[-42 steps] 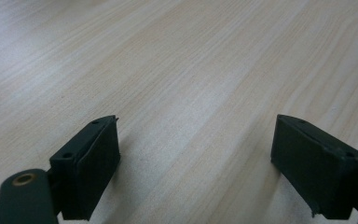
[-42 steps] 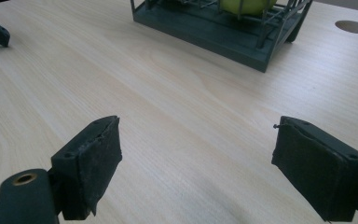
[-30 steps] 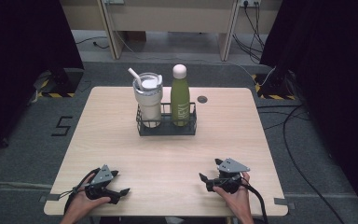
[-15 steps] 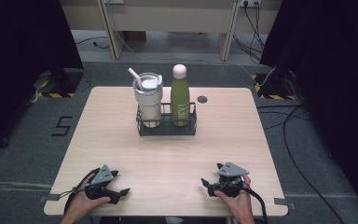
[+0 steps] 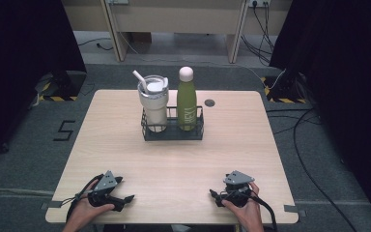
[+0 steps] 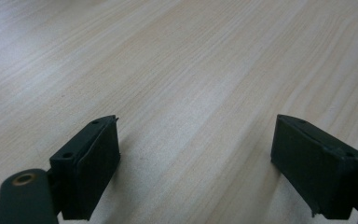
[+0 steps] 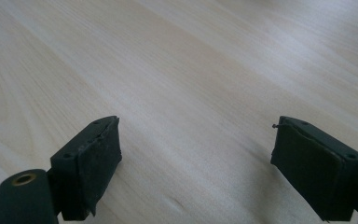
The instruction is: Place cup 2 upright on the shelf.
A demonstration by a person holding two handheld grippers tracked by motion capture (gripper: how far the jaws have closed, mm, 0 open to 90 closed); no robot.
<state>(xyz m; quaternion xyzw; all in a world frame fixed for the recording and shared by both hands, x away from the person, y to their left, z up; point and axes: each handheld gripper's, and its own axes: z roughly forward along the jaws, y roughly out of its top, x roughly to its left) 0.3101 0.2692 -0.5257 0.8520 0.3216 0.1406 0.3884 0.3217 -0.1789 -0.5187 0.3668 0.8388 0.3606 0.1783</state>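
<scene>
A black wire rack (image 5: pixel 173 131) stands near the middle of the table's far edge in the high view, holding a cream tumbler (image 5: pixel 153 105) with a straw on its left and a green bottle (image 5: pixel 187 101) with a pale cap on its right. A small dark disc (image 5: pixel 209 103) lies on the table (image 5: pixel 232 140) just right of the rack. The left hand-held gripper (image 5: pixel 121 198) rests near the near left corner, the right hand-held gripper (image 5: pixel 215 195) near the near right corner, both well apart from the rack.

In the left gripper view, the left hand-held gripper (image 6: pixel 196 158) has its jaws spread wide over bare wood (image 6: pixel 182 70).

In the right gripper view, the right hand-held gripper (image 7: pixel 196 158) likewise stands spread, nothing between its jaws.
</scene>
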